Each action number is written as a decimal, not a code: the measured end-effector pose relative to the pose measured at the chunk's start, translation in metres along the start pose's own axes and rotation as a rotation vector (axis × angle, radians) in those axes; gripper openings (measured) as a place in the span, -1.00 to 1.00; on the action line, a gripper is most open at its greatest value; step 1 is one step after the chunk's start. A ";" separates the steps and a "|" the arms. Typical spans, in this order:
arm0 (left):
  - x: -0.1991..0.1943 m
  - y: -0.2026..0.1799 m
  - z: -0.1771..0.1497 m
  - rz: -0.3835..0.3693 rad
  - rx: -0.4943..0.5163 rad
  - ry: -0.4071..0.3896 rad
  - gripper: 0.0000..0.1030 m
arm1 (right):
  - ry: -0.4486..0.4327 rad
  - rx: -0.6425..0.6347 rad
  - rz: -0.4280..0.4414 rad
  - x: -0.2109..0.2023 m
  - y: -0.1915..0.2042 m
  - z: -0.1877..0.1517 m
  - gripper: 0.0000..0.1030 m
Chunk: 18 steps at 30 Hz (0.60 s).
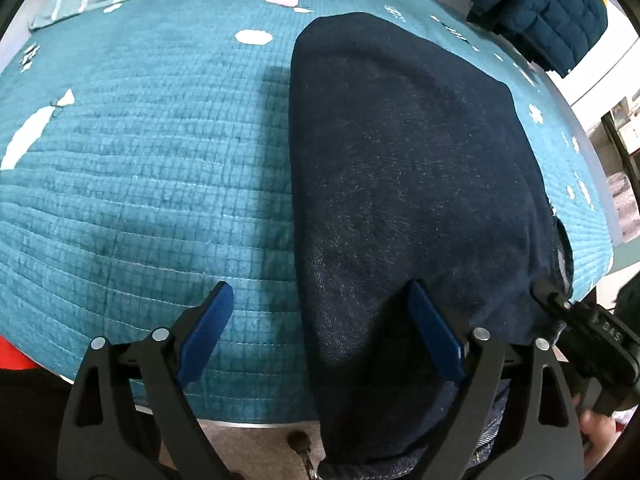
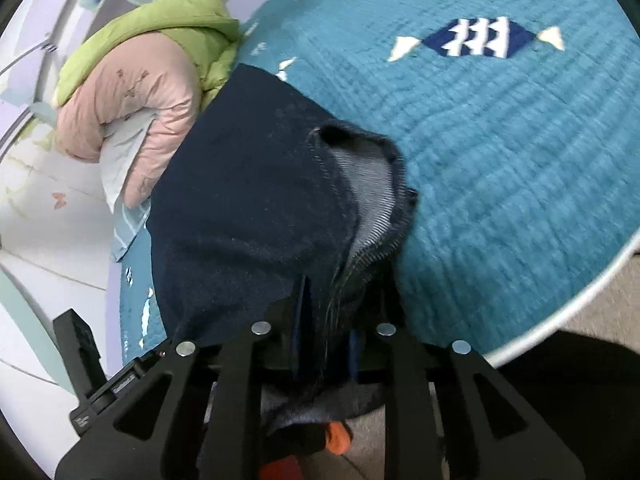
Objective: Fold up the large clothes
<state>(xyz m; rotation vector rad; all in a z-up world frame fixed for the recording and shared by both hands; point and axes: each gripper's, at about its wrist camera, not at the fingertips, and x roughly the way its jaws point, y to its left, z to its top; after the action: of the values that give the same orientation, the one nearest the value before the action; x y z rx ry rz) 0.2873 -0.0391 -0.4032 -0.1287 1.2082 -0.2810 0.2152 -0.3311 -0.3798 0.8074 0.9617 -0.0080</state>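
Your left gripper (image 1: 320,332) was spread wide, nothing between the blue pads (image 1: 208,336); one pad sat over the teal quilt (image 1: 152,168), the other just over the near edge of the dark navy garment (image 1: 404,184). The garment lay lengthwise on the quilt, right of centre in the left wrist view, w/ its near end spilling off the bed edge toward you. It looked folded into a long narrow strip, far end rounded.

Your right gripper (image 2: 324,328) was clamped on the garment (image 2: 248,200) — bunched cloth filled the gap betw. the fingers, and the ribbed hem w/ paler inside turned up just beyond the tips. Loose fabric hung below the fingers too. That gripper also showed at the right edge of the left wrist view (image 1: 560,304), touching the garment's near right corner.

Other stuff on the bed: a pink jacket (image 2: 136,108) and a green jacket (image 2: 168,20) piled together at one side, touching the garment's far edge in the right wrist view, and a folded navy puffer (image 1: 544,12) at the far right corner, well apart.
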 end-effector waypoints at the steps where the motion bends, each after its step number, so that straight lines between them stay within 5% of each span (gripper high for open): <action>1: 0.000 0.001 0.000 -0.001 0.006 0.002 0.72 | -0.017 0.005 -0.012 -0.007 -0.001 0.001 -0.46; 8: -0.014 -0.009 0.001 -0.006 0.040 0.007 0.72 | -0.140 -0.189 0.015 -0.040 0.035 0.009 -0.43; 13: -0.045 -0.016 0.013 -0.046 0.052 -0.078 0.72 | -0.152 -0.279 0.041 -0.024 0.056 0.022 -0.68; 18: -0.045 -0.037 0.036 -0.049 0.113 -0.085 0.72 | 0.037 -0.211 -0.025 0.040 0.038 0.035 -0.88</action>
<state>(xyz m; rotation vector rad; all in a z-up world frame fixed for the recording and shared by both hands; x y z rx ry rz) 0.3006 -0.0638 -0.3408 -0.0716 1.1035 -0.3824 0.2777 -0.3126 -0.3749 0.6031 0.9896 0.0860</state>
